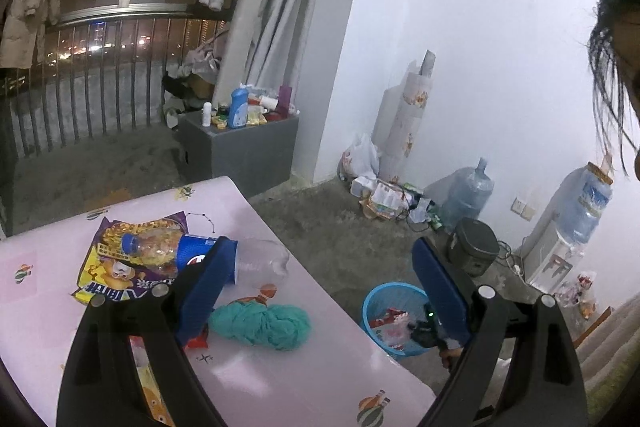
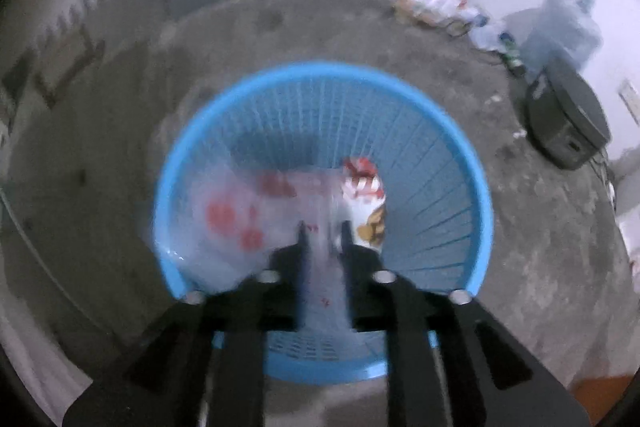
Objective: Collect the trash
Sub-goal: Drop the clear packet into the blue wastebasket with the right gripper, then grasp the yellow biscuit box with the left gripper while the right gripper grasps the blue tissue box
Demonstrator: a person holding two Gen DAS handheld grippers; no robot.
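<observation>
A translucent plastic bag [image 2: 256,215] with red print lies blurred inside the blue basket [image 2: 440,131], directly below and just ahead of the right gripper [image 2: 325,231]. The right gripper's jaws stand a little apart, and pale film shows in the gap between them; the blur hides whether the pads press on it. A red-and-white snack wrapper [image 2: 366,187] sits in the basket just ahead and to the right of the fingertips. The basket stands on the concrete floor [image 2: 120,167], with a dark rice cooker [image 2: 568,123] well off to the gripper's right.

The left gripper [image 1: 322,247] is open wide and holds nothing. Its left finger [image 1: 204,291] hangs over the pink surface [image 1: 280,379], in front of a clear plastic bottle [image 1: 256,263] with a blue cap that lies on its side on a purple and yellow snack bag [image 1: 120,259]. A teal cloth [image 1: 264,323] lies bunched just to the right of that finger. Between the fingers, lower down on the floor, the same basket [image 1: 372,303] shows, with the right gripper over it. Beyond stand water jugs [image 1: 470,191] against the white wall.
</observation>
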